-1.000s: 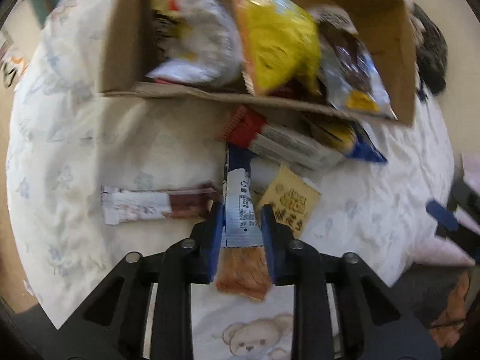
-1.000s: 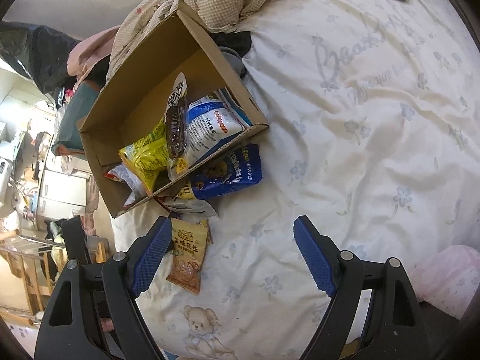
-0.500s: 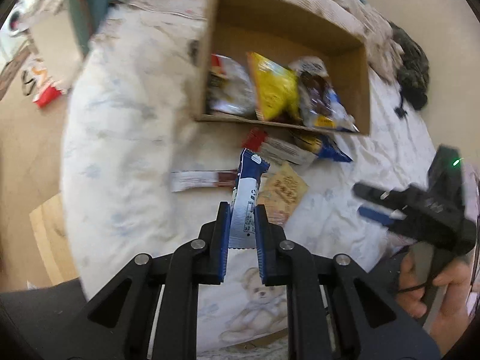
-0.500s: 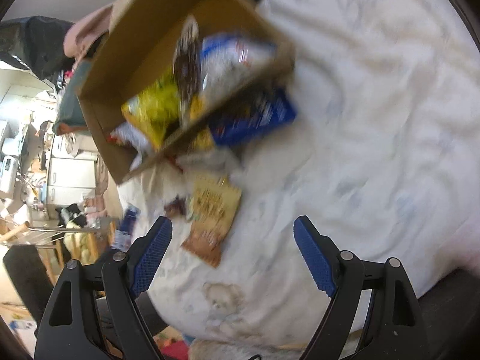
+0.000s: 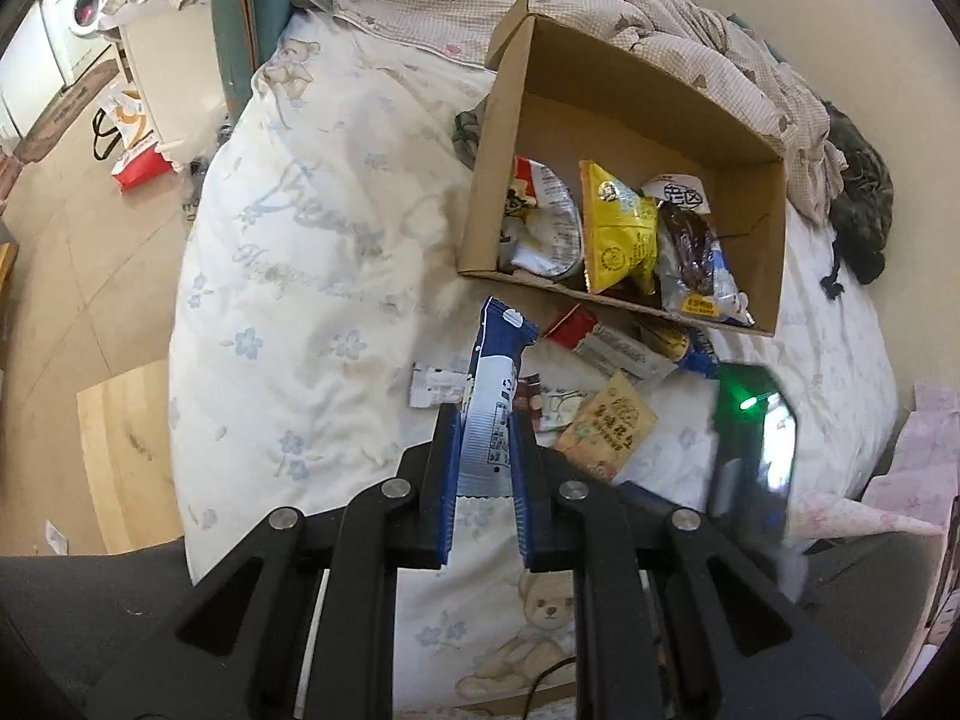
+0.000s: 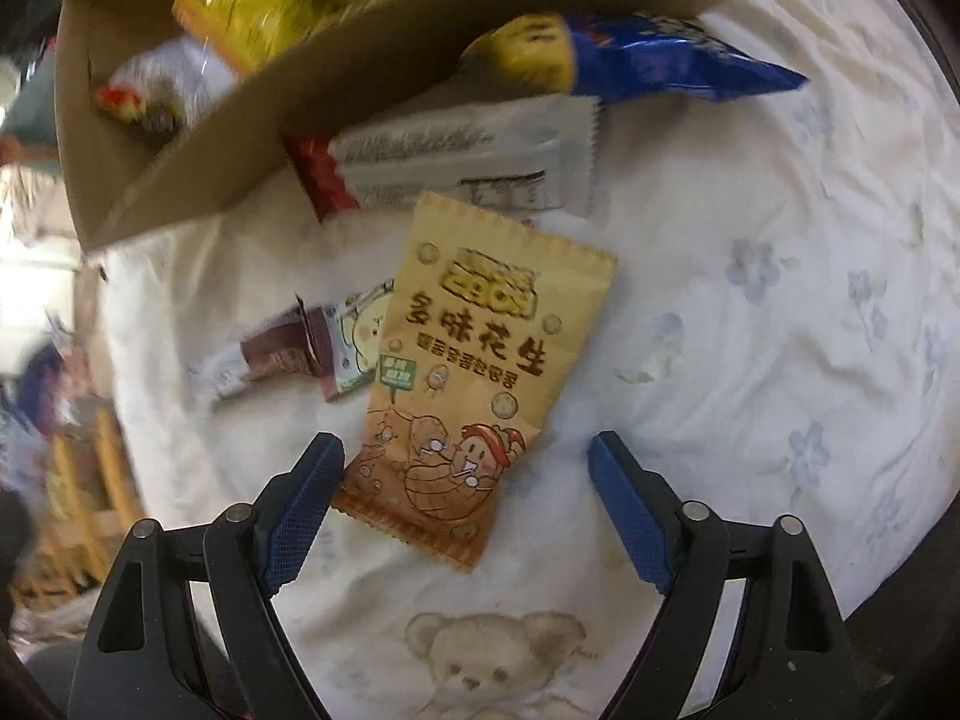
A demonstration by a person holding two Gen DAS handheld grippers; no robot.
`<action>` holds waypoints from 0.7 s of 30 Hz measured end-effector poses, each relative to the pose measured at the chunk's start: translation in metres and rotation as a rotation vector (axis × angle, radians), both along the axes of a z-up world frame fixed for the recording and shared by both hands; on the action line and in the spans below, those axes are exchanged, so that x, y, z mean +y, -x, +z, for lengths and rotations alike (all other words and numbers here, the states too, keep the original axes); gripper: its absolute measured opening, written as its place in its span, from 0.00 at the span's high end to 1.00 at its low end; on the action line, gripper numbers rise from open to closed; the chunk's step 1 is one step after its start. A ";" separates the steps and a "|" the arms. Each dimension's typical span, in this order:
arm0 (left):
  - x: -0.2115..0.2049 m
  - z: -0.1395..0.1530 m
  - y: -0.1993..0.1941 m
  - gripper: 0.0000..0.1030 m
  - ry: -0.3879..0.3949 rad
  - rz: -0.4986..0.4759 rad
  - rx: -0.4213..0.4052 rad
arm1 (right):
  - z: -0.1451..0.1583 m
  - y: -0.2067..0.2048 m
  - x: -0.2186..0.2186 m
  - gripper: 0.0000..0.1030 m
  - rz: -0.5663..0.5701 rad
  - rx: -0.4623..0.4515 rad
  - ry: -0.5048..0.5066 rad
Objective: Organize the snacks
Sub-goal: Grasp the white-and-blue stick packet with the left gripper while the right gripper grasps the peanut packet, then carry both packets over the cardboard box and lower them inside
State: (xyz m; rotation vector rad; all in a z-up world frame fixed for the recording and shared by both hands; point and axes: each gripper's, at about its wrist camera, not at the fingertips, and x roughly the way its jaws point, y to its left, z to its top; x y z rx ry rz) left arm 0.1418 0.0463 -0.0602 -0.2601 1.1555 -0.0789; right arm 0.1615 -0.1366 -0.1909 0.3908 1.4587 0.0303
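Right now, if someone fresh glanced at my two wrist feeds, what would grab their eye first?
Probably the blue-and-white snack stick pinched upright in the left gripper, lifted above the bedsheet. Behind it sits the open cardboard box with a yellow chip bag standing among other packets. In the right wrist view, the tan peanut packet lies flat on the sheet between the right gripper jaws, which are opening and not touching it.

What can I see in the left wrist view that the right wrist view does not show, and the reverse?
Only the left wrist view: the left tool shut on a blue-and-white packet, plus the floor.

Only the right wrist view: the right tool, open above the bed.

Both: the cardboard box, the tan peanut packet, and the bear-print sheet.
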 end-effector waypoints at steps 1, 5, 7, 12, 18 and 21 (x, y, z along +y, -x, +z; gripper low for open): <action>-0.001 0.000 -0.001 0.88 -0.010 0.004 -0.006 | 0.000 0.000 0.003 0.14 0.014 -0.006 0.012; -0.004 0.002 -0.005 0.88 -0.016 0.002 -0.014 | 0.001 0.005 0.011 0.21 0.089 -0.040 0.069; -0.007 0.003 -0.006 0.87 -0.022 -0.002 -0.019 | 0.004 0.009 0.010 0.38 0.105 -0.049 0.095; -0.009 0.003 -0.007 0.88 -0.022 -0.002 -0.020 | 0.008 0.019 -0.010 0.55 0.131 -0.054 0.062; -0.010 0.000 -0.006 0.88 -0.051 0.000 -0.020 | 0.023 0.035 -0.038 0.56 0.126 -0.078 -0.002; -0.010 -0.003 -0.005 0.88 -0.066 0.004 -0.019 | 0.035 0.042 -0.053 0.56 0.105 -0.095 -0.045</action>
